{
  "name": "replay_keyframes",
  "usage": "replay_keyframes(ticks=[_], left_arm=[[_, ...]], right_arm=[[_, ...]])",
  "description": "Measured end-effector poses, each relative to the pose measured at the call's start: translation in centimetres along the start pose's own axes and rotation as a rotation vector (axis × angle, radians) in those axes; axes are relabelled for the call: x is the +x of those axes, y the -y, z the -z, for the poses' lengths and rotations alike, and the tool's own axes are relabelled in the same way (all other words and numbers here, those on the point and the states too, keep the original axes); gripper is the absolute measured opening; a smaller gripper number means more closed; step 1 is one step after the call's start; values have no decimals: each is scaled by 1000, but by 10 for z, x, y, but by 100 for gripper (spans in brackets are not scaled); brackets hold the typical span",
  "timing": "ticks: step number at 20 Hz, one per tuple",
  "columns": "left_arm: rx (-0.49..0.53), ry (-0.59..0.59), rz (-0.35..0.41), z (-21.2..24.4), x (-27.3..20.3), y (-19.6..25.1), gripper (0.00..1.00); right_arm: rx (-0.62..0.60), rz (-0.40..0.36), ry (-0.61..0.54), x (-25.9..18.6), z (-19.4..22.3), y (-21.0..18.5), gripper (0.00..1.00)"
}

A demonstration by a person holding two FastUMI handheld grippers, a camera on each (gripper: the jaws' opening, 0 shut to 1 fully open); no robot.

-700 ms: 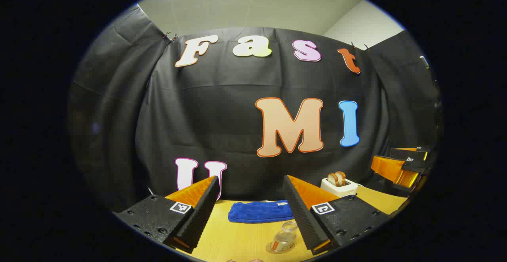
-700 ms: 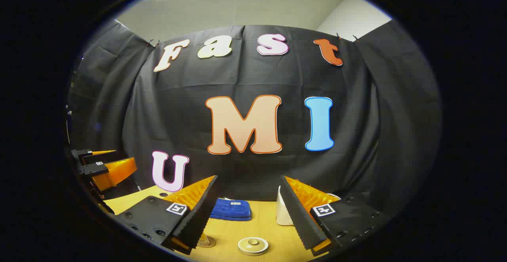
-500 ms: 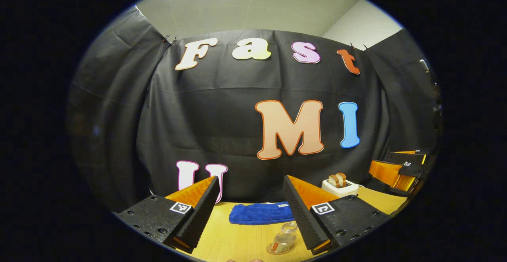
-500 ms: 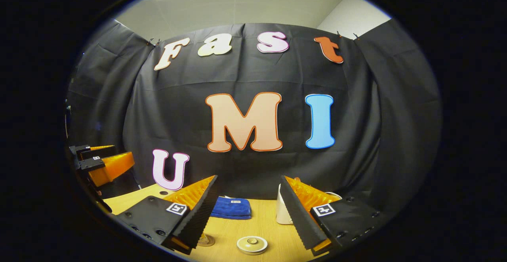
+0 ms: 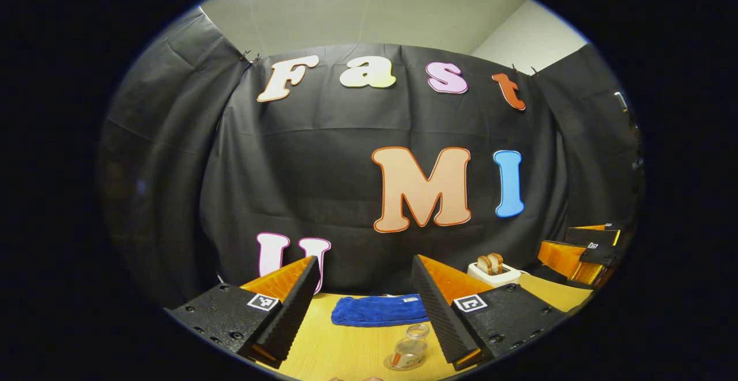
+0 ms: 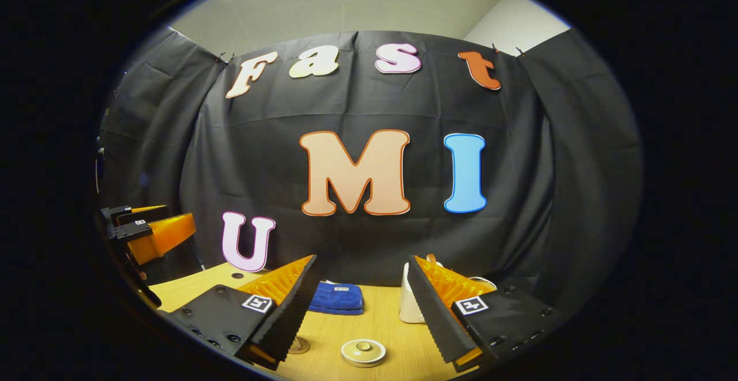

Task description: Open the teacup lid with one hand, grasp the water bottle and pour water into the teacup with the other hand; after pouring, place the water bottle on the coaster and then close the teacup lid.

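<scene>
Left gripper view: the water bottle [image 5: 410, 347] stood on a coaster [image 5: 405, 363] low on the wooden table [image 5: 346, 352], beside the inner edge of the right-hand finger of the left gripper [image 5: 365, 280].
In the right gripper view the lidded teacup [image 6: 362, 352] sat on the table near and below the gap of the right gripper [image 6: 361, 280]. Both claws hung above the table, spread wide and holding nothing, touching nothing. A folded blue cloth [image 5: 377, 310] lay farther back, and a white toaster [image 5: 492, 272] with bread stood at the far right. The right gripper also appeared at the right edge of the left gripper view, well apart.
</scene>
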State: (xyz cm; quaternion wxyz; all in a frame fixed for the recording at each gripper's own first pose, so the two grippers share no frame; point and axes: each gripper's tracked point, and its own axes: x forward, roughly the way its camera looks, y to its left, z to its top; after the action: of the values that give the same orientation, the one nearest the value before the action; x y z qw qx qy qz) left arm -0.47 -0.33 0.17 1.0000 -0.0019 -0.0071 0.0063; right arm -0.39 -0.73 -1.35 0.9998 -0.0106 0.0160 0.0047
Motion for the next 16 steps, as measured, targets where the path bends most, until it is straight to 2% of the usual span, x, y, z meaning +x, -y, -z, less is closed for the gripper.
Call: replay_keyframes(ticks=[1,3,4,5,7,9,10,16], left_arm=[[1,-1,1,-1,-1,1,90],[2,-6,1,1,-1,-1,94],[2,-8,-1,1,-2,-2,91],[0,-9,-4,3,-3,-4,94],[-4,-21,-9,5,-6,-7,94],[0,-32,-15,8,-10,-11,94],[7,-35,-21,7,-12,-14,90],[46,-42,-52,7,-20,-29,93]], right_arm=[[-3,-4,-7,0,4,0,92],[-4,-24,-24,3,13,-3,93],[-8,-28,-33,5,19,-3,96],[-15,-31,-45,8,28,-2,98],[-28,-41,-81,11,50,-2,100],[-36,-44,-110,16,71,1,98],[-39,-41,-129,18,81,3,98],[-30,-54,-298,33,156,6,99]])
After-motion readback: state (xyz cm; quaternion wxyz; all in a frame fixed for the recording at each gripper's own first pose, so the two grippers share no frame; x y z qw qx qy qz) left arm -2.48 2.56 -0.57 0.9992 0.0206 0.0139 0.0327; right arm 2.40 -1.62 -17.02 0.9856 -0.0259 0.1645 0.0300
